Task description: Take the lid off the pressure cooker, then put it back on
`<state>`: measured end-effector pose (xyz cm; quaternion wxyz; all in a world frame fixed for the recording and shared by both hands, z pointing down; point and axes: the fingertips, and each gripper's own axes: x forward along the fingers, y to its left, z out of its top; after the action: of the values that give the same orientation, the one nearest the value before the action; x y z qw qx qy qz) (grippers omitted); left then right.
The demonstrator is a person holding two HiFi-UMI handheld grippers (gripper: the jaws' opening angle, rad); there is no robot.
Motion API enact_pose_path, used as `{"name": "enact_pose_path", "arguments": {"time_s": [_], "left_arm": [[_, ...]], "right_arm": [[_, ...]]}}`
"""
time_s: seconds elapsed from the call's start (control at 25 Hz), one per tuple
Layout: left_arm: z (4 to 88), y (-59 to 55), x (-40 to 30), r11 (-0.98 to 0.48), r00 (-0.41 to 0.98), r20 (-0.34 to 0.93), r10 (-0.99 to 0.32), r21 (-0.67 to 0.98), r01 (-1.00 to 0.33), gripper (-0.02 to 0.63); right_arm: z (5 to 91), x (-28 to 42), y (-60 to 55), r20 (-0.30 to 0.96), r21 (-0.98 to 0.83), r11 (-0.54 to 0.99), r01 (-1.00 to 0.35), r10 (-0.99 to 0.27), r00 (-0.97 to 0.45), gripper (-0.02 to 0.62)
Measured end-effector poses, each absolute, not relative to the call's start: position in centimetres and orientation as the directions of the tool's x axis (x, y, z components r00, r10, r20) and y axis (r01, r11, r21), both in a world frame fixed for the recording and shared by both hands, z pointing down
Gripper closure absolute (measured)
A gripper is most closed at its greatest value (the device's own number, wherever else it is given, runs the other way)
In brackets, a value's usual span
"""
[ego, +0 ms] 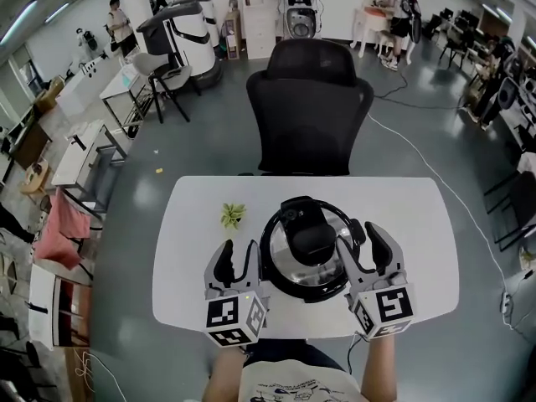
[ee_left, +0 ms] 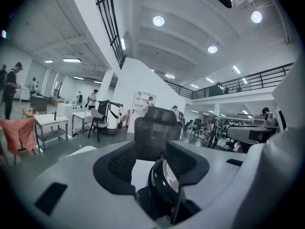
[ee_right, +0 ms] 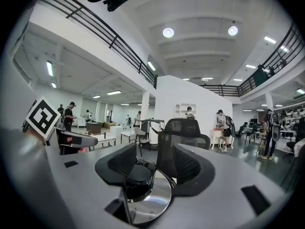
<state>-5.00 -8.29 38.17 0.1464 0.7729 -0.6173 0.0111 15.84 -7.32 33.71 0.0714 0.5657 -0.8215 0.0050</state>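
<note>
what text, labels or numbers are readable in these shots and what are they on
No words or numbers can be read anywhere.
left gripper, right gripper: only square markers on the cubes, no letters.
pressure cooker lid: no label can be made out.
shirt: a print, too small to read.

Black pressure cooker [ego: 267, 256] upright on white table [ego: 419, 224]; shiny steel lid [ego: 293, 273] on it, black-handled.

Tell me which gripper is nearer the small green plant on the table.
Left. The left gripper sits just below the plant in the head view, left of the pressure cooker; the right gripper is beyond the cooker, at its right side.
</note>
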Motion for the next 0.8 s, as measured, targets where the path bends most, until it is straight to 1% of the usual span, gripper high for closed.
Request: {"name": "enact_pose_path", "arguments": {"time_s": [0.4, 0.64, 0.8], "left_arm": [[44.0, -8.1, -6.8, -0.137, 0.242, 0.326, -0.914, 0.313, -0.94, 0.411], [46.9, -8.5, -7.2, -0.104, 0.274, 0.376, -0.885, 0.414, -0.904, 0.411], [48.5, -8.8, -6.8, -0.097, 0.307, 0.388, -0.869, 0.476, -0.874, 0.413]], "right_arm": [[35.3, 13.7, -8.8, 0.175, 0.069, 0.406, -0.911, -0.904, -0.389, 0.334], [36.6, 12.5, -9.5, 0.209, 0.071, 0.422, -0.904, -0.892, -0.4, 0.334], [37.5, 11.9, -9.7, 0.23, 0.071, 0.437, -0.897, -0.882, -0.412, 0.331]]}}
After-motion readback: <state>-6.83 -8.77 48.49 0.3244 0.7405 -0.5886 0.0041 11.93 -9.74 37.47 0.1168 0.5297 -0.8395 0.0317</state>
